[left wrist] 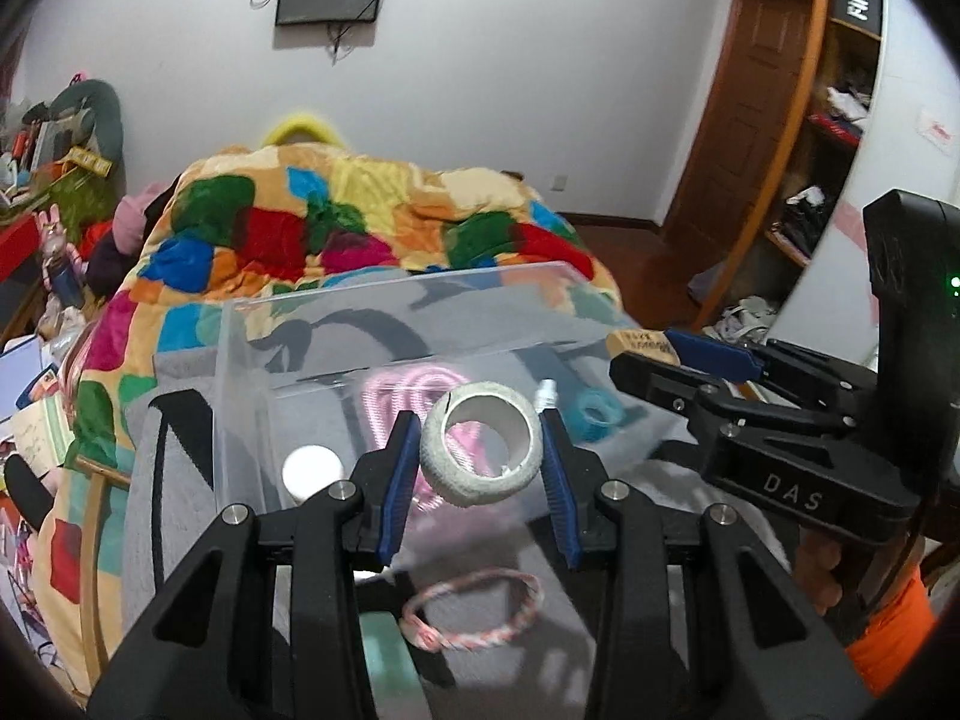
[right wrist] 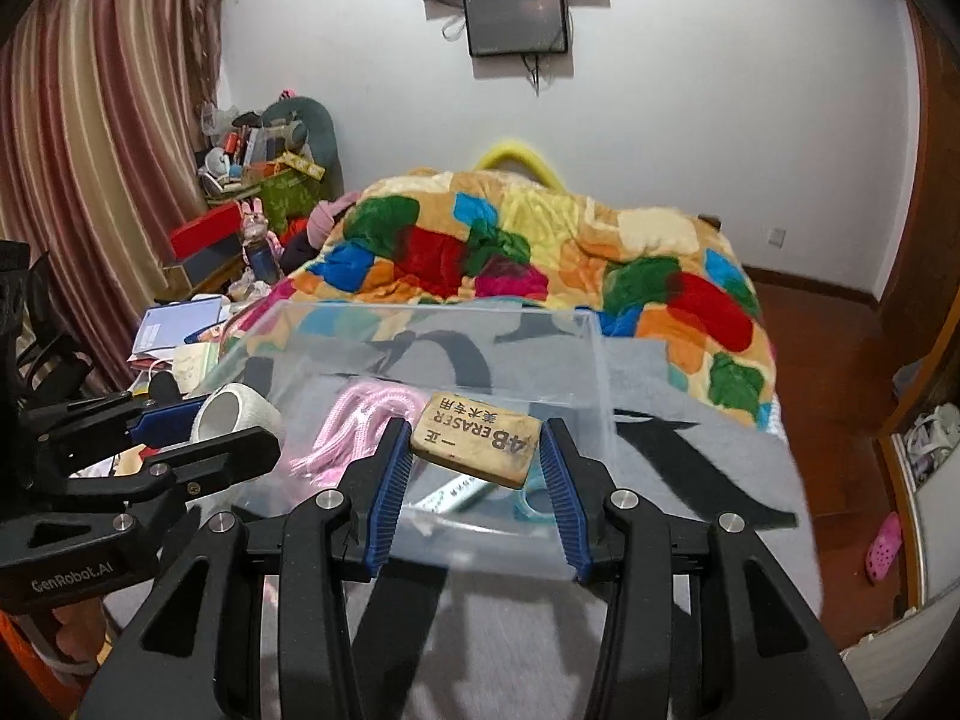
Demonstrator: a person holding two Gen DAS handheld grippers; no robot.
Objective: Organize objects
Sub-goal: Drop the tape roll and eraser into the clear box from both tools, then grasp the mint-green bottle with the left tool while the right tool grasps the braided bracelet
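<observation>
My left gripper (left wrist: 480, 444) is shut on a white bandage roll (left wrist: 480, 450), held over the clear plastic box (left wrist: 252, 360). My right gripper (right wrist: 474, 441) is shut on a tan 4B eraser (right wrist: 474, 438), held over the same box (right wrist: 600, 372). The box holds a pink cord (right wrist: 360, 420), a teal tape ring (left wrist: 591, 417), a white cap (left wrist: 312, 468) and a small tube (right wrist: 450, 492). The right gripper also shows in the left wrist view (left wrist: 678, 354), and the left gripper with the roll in the right wrist view (right wrist: 198, 420). A pink braided bracelet (left wrist: 474, 612) lies on the grey cloth in front of the box.
The box sits on a grey cloth (right wrist: 690, 450) on a bed with a colourful quilt (right wrist: 540, 246). A cluttered side table (right wrist: 252, 180) and curtains (right wrist: 90, 150) stand left. A wooden shelf unit (left wrist: 810, 138) and door (left wrist: 750, 90) stand right.
</observation>
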